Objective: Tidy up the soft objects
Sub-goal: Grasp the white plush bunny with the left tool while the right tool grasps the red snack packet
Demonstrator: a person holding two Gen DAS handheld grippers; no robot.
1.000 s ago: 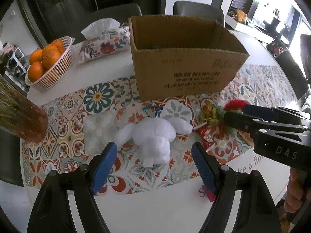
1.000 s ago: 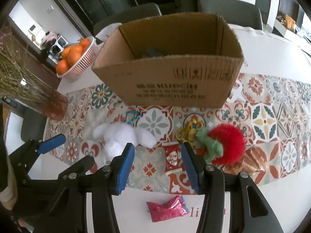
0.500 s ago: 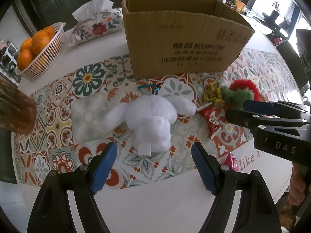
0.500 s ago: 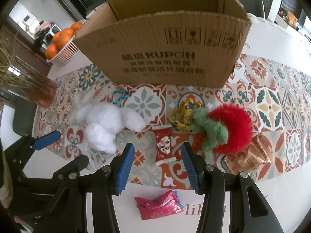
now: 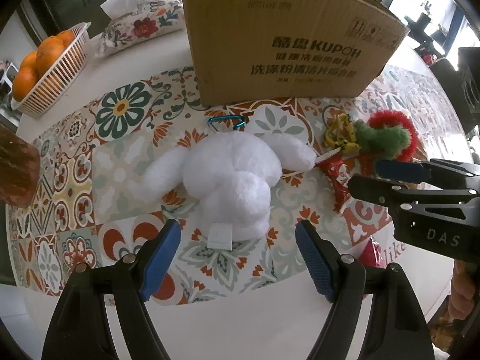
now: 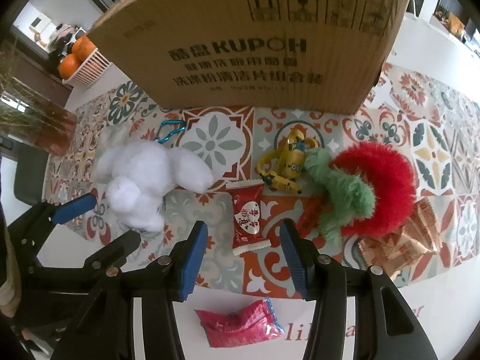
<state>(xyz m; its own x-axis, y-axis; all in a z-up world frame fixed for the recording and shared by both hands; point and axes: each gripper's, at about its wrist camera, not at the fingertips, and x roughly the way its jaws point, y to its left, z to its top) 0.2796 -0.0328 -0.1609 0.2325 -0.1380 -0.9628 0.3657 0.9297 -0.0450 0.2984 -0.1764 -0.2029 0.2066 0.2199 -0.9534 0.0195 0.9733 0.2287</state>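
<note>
Two grippers over the patterned surface (image 5: 120, 162), both gaping, nothing pinched. Left gripper (image 5: 238, 250) wide above the fluffy white plush (image 5: 231, 174); right gripper (image 6: 243, 247) narrower, straddling a glossy red snack packet (image 6: 248, 216). Shaggy red-and-green plush (image 6: 369, 186) just beside, corrugated cardboard box (image 6: 255, 39) behind.

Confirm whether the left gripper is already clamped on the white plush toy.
No: the left gripper stands open, its blue pads short of the white plush toy, touching nothing.
</note>
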